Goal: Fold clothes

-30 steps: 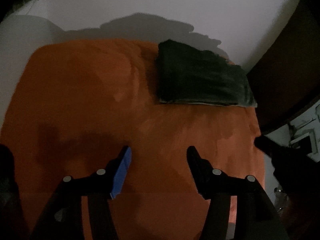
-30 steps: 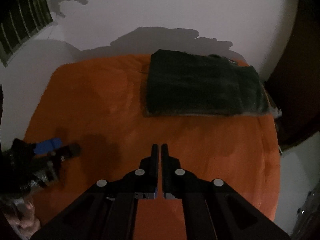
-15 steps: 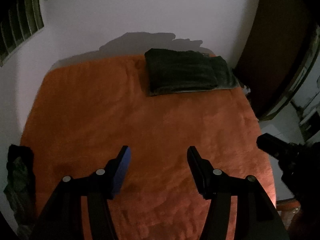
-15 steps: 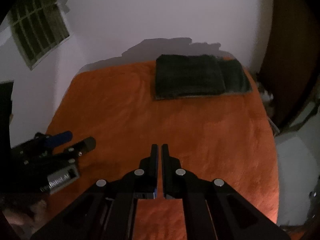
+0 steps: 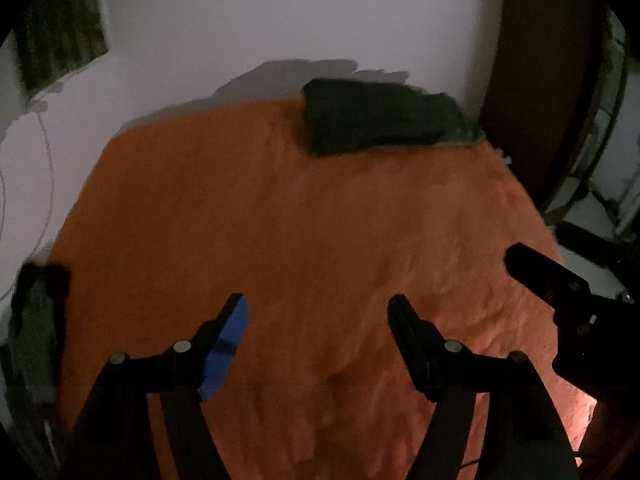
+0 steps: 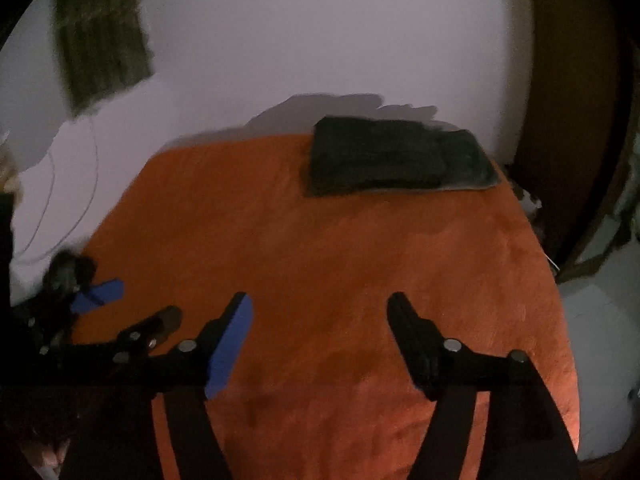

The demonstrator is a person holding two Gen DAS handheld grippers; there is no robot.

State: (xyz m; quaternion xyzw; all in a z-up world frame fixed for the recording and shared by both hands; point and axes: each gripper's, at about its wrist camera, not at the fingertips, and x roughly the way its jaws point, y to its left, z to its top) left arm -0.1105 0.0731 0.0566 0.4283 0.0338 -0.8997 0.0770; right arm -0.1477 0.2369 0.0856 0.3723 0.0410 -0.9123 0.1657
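Both claws have drawn back from the folded dark clothes, which now lie farther off and smaller in each view than a second ago, and both have just been opening, the right one from fully closed. Now the left claw (image 5: 316,308) stands wide with nothing between its fingers, one of them faced with a blue pad (image 5: 226,350), and it hangs over bare orange blanket (image 5: 300,220). Its neighbour, the right claw (image 6: 320,308), is equally wide and empty, also over the blanket. From the right wrist view the left claw shows at the lower left edge; from the left wrist view the right claw's dark fingers enter from the right edge. Well beyond both, the folded dark clothes (image 6: 392,158) lie stacked at the far edge of the blanket, close against the pale wall (image 6: 320,40). Another dark, crumpled garment (image 5: 36,320) hangs at the blanket's left edge, blurred. A dark wooden door (image 5: 540,80) stands to the right.
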